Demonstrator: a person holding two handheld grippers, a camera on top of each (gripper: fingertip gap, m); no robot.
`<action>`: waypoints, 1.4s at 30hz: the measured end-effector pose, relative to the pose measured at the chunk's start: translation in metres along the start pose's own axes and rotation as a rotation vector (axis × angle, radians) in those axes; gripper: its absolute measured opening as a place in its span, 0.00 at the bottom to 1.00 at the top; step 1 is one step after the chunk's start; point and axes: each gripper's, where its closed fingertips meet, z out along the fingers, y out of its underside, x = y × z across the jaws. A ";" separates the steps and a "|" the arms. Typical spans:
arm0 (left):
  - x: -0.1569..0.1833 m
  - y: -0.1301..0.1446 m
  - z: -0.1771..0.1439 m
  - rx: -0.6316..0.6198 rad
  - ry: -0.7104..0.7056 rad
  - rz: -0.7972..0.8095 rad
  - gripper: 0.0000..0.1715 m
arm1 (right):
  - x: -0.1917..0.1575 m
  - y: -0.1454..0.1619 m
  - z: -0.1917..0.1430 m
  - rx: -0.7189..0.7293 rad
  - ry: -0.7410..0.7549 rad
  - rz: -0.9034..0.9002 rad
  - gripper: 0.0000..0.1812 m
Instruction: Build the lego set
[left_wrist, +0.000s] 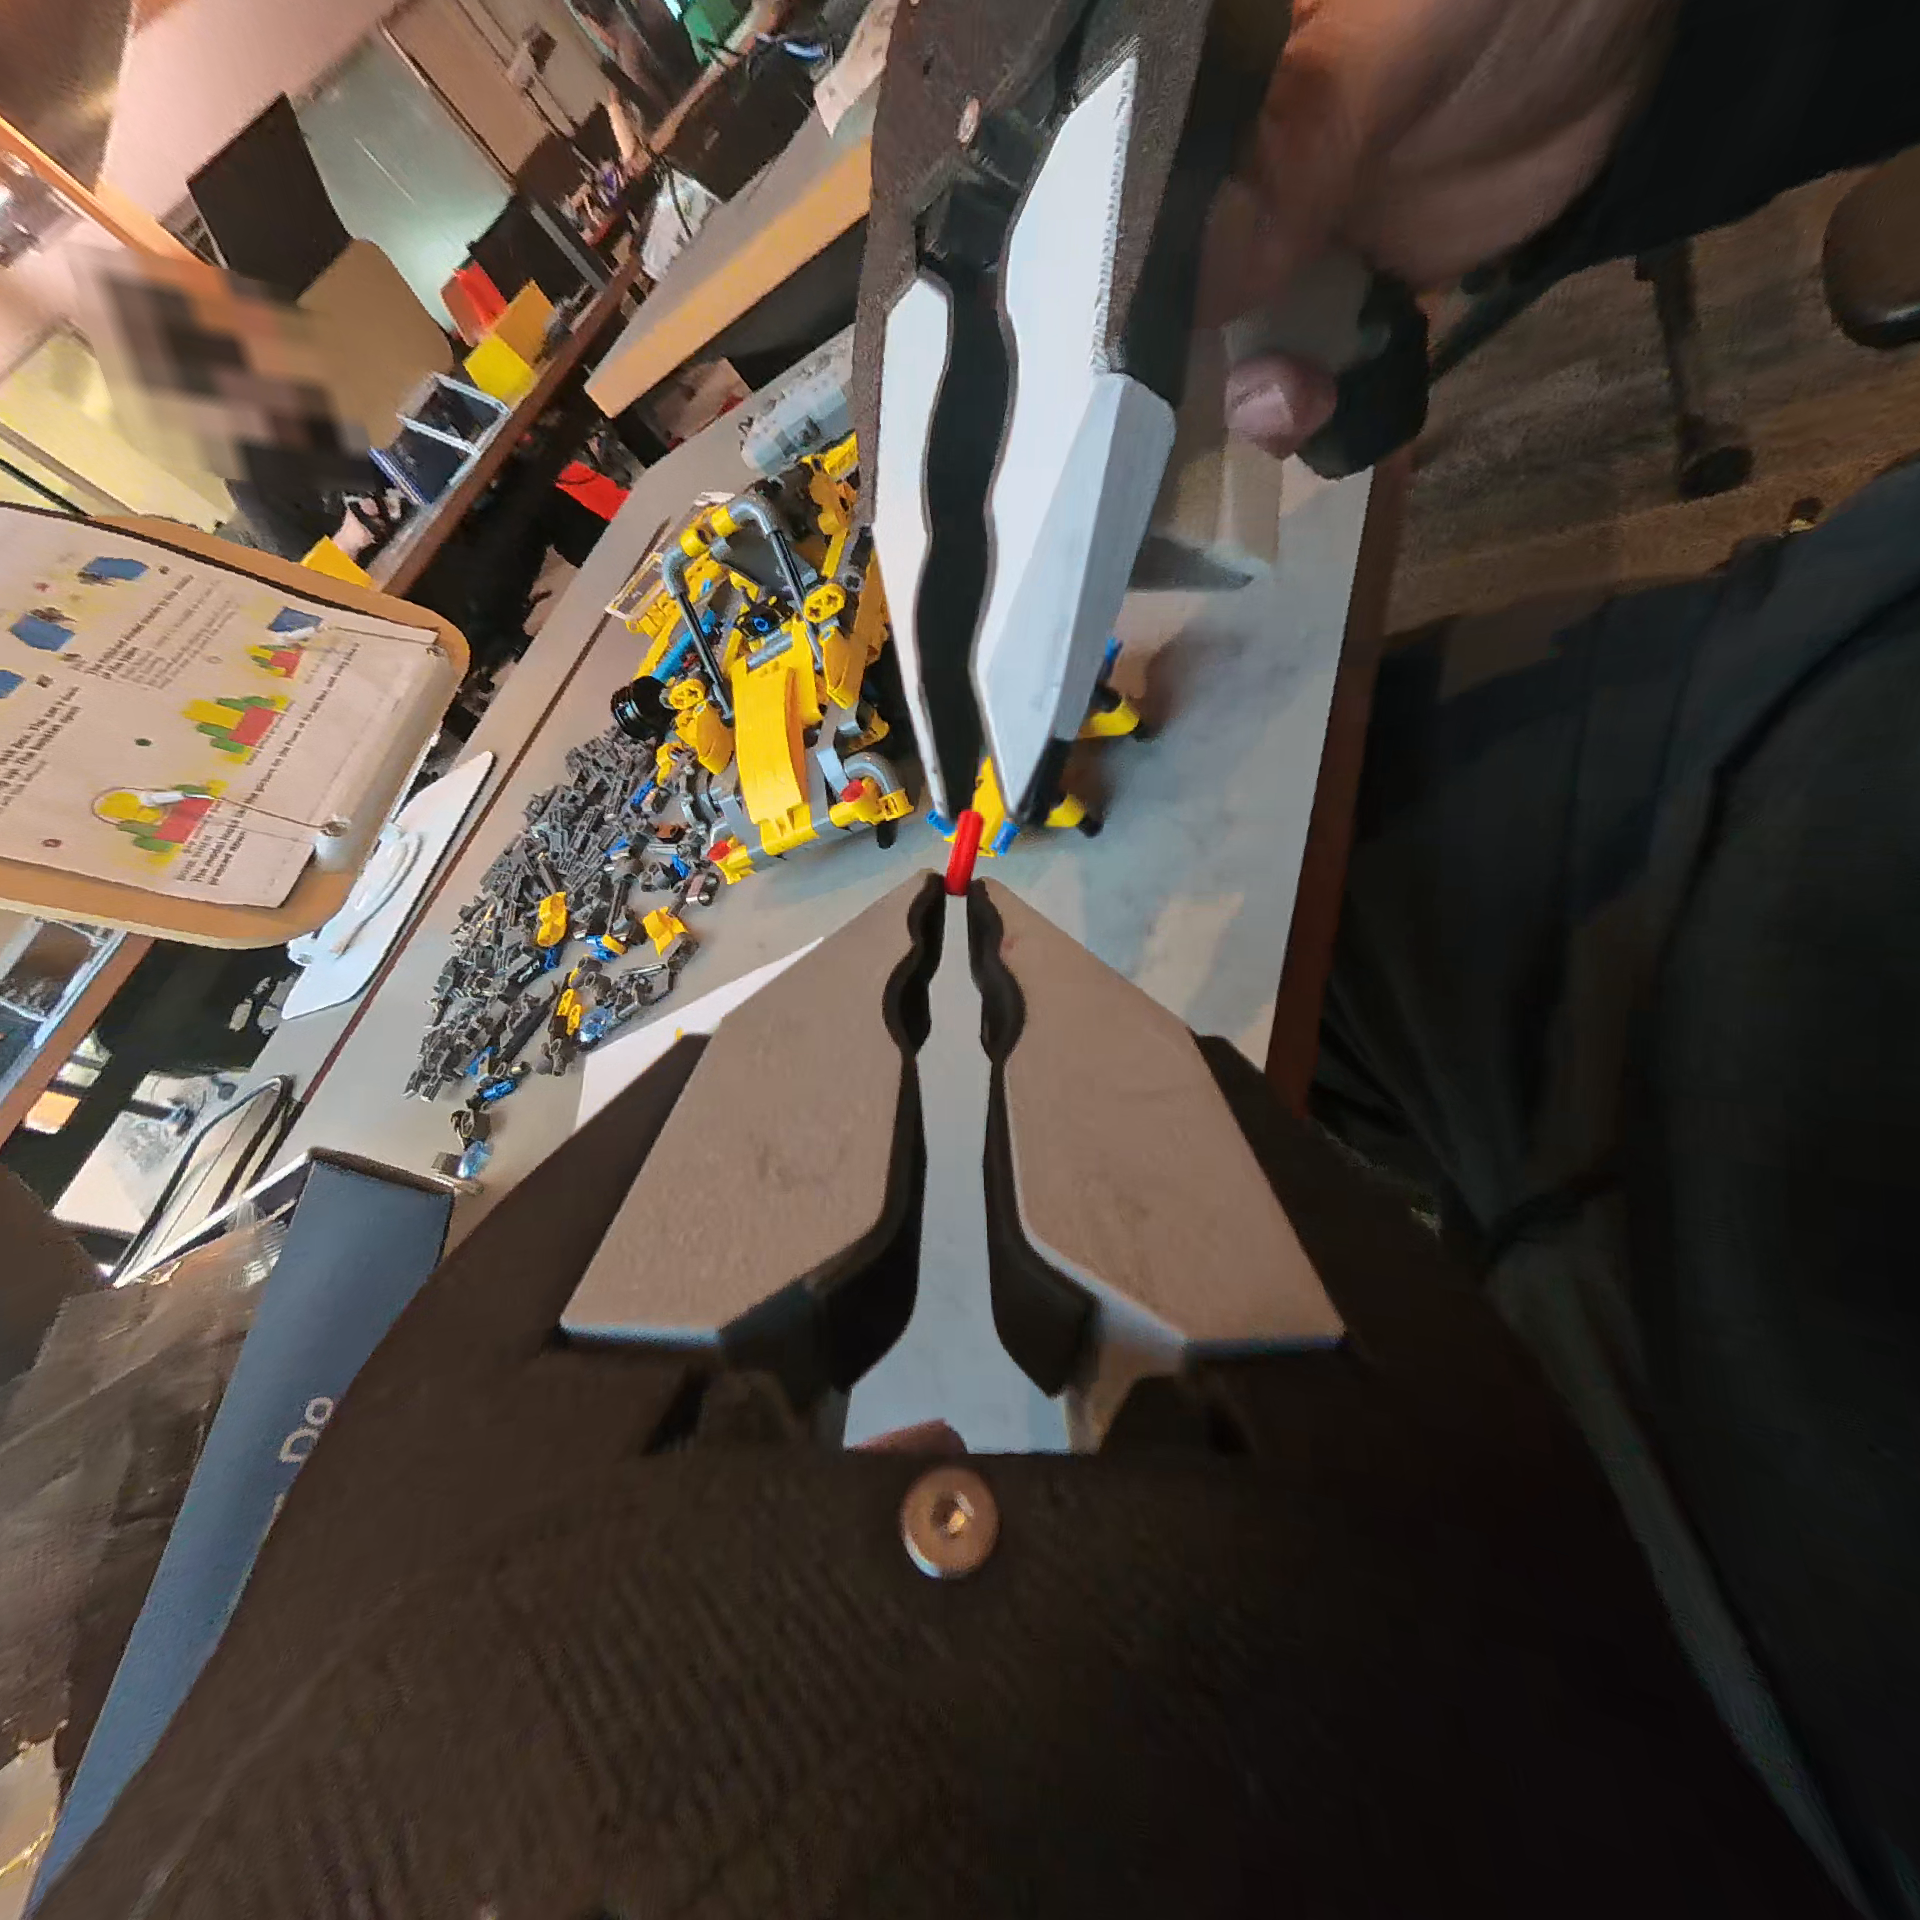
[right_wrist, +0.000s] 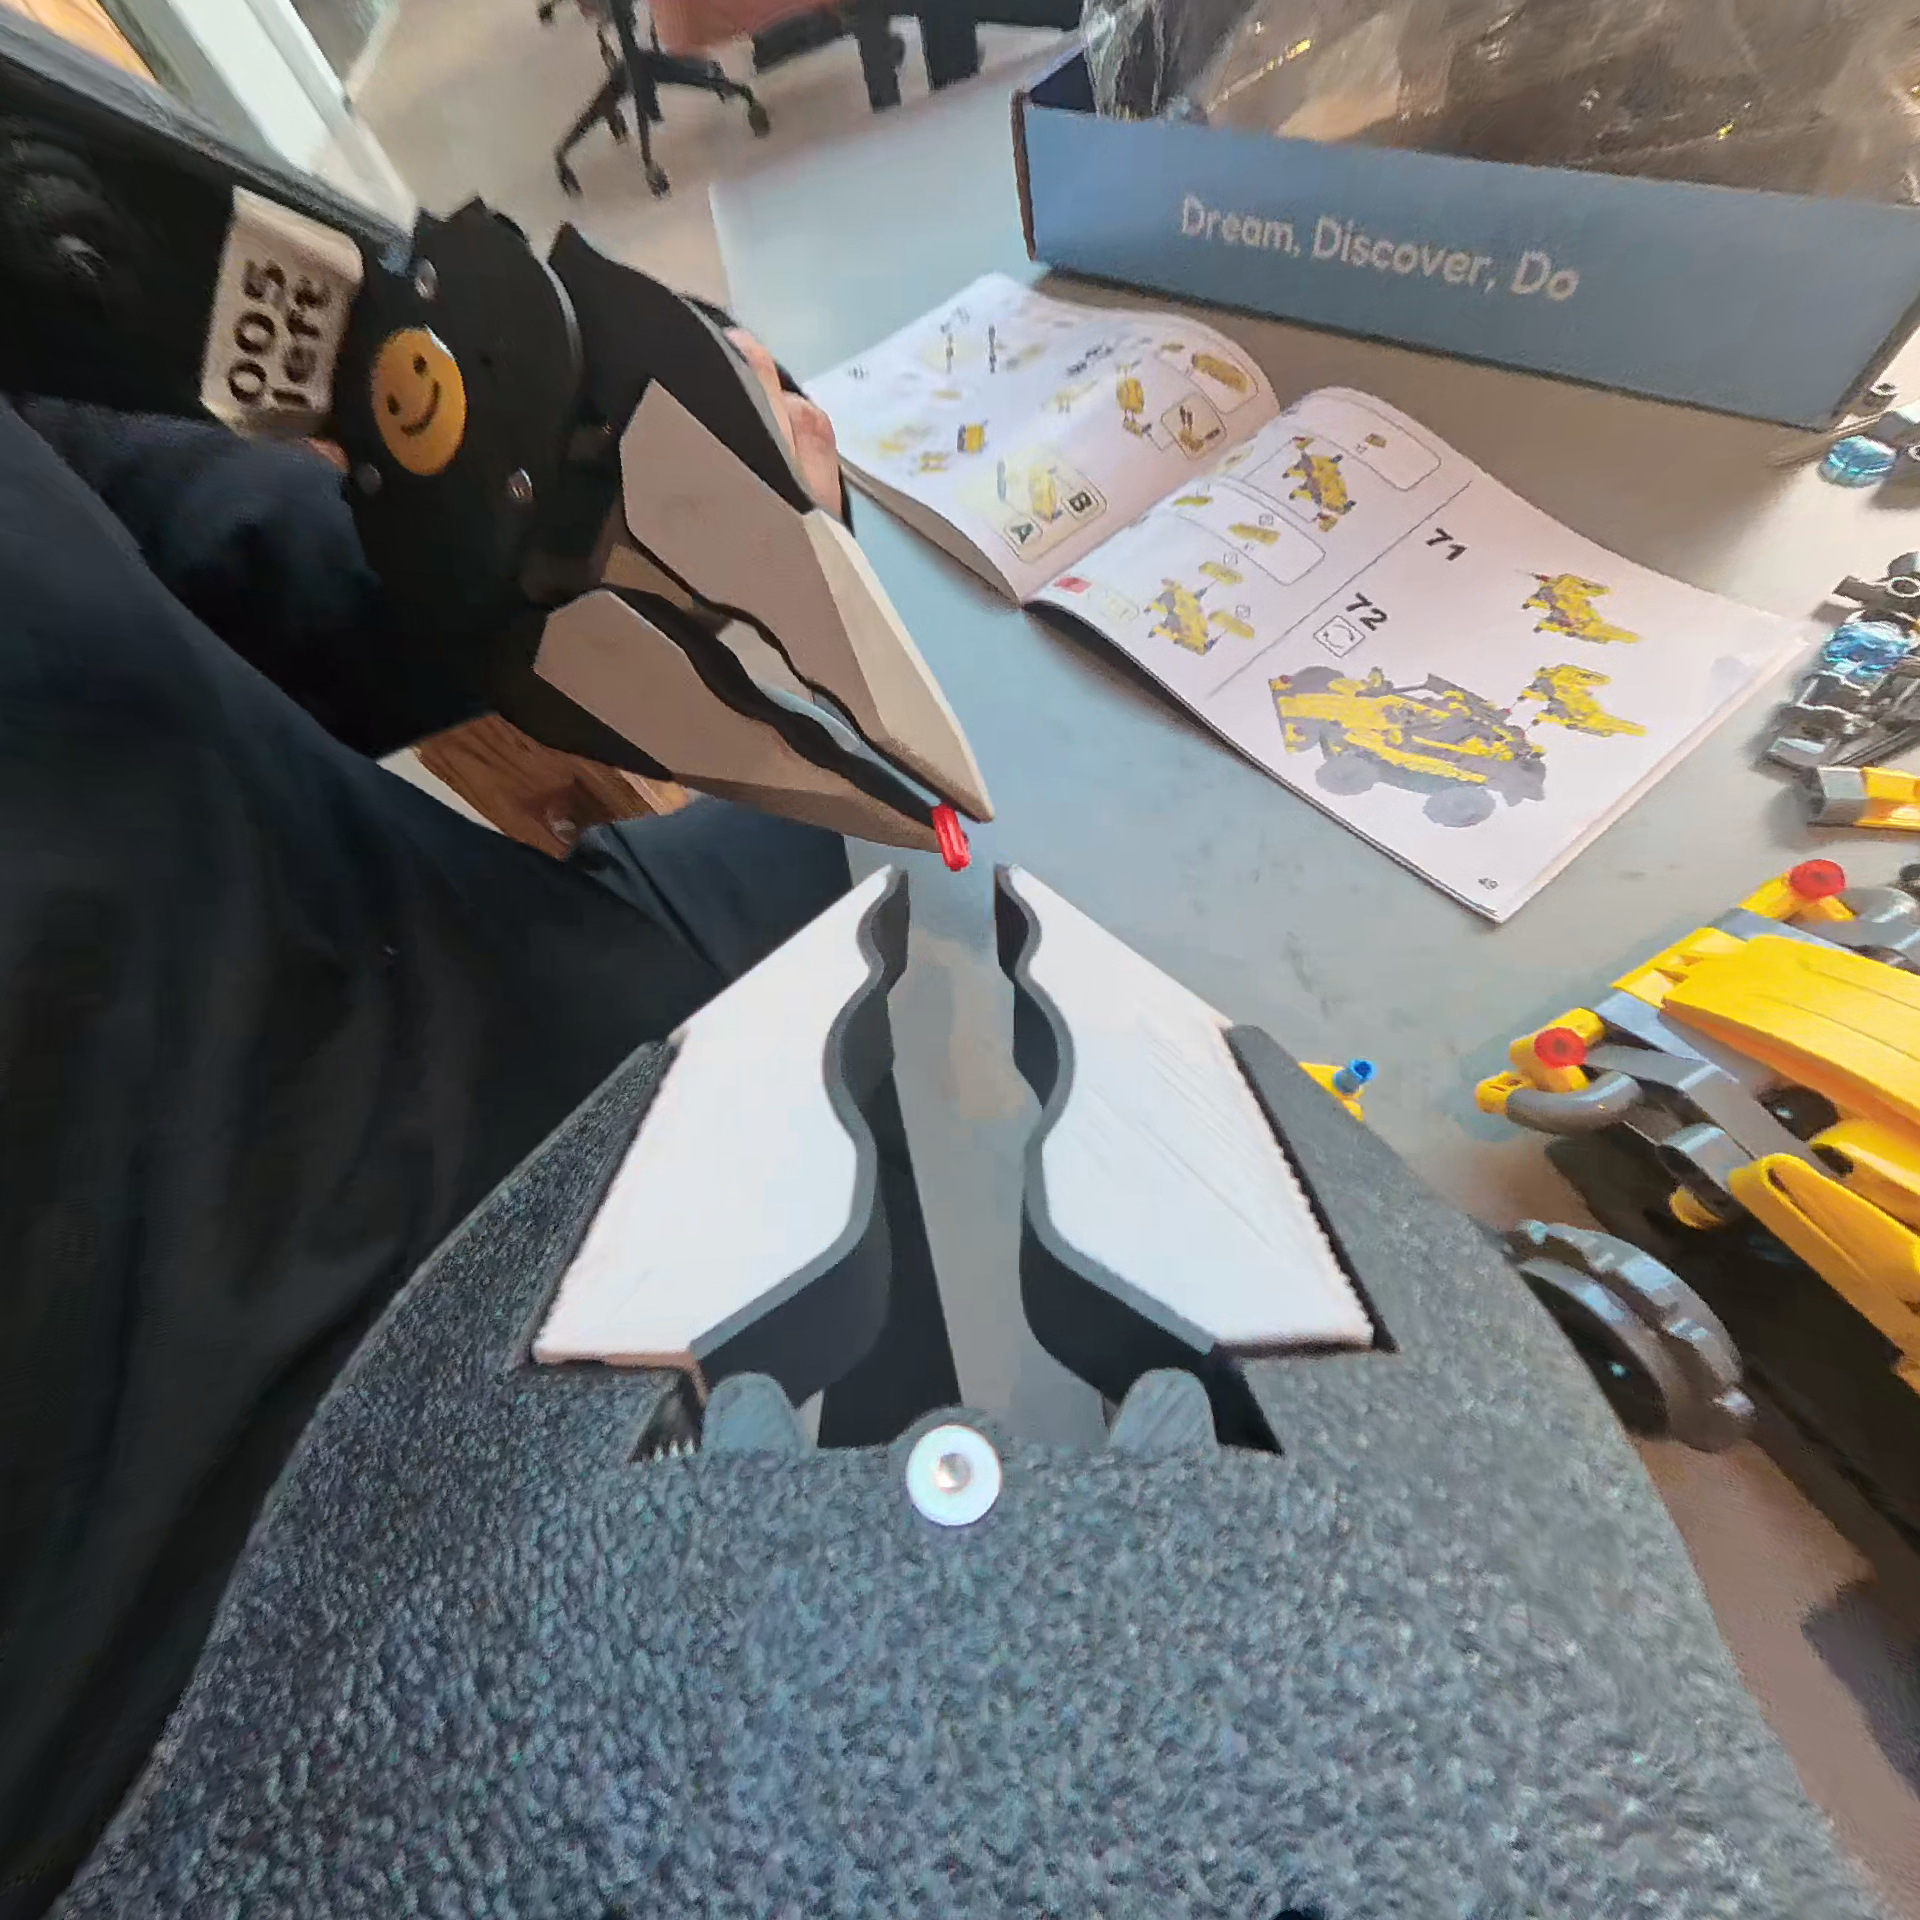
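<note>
I can read white lettering along the blue box (right_wrist: 1455, 260), step numbers on my open instruction booklet (right_wrist: 1299, 582), and a printed tag (right_wrist: 275, 322) on my left gripper's body.

Two close wrist views along their tongs, facing each other over the grey table (right_wrist: 1195, 894), sharing the red peg (left_wrist: 964, 852).

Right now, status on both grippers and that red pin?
Left gripper shut on red pin. Right gripper open, tips just short of pin. Yellow model off to the side, gap clear.
</note>
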 end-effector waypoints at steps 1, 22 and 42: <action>-0.001 -0.001 -0.001 0.010 -0.004 0.001 0.00 | -0.001 -0.003 0.000 0.017 -0.009 0.014 0.09; 0.008 0.021 0.004 -0.053 0.104 -0.143 0.08 | 0.007 0.001 0.014 -0.024 -0.009 0.141 0.02; 0.024 0.067 0.002 -0.295 0.478 -0.421 0.02 | 0.020 0.029 0.051 -0.437 0.049 -0.112 0.02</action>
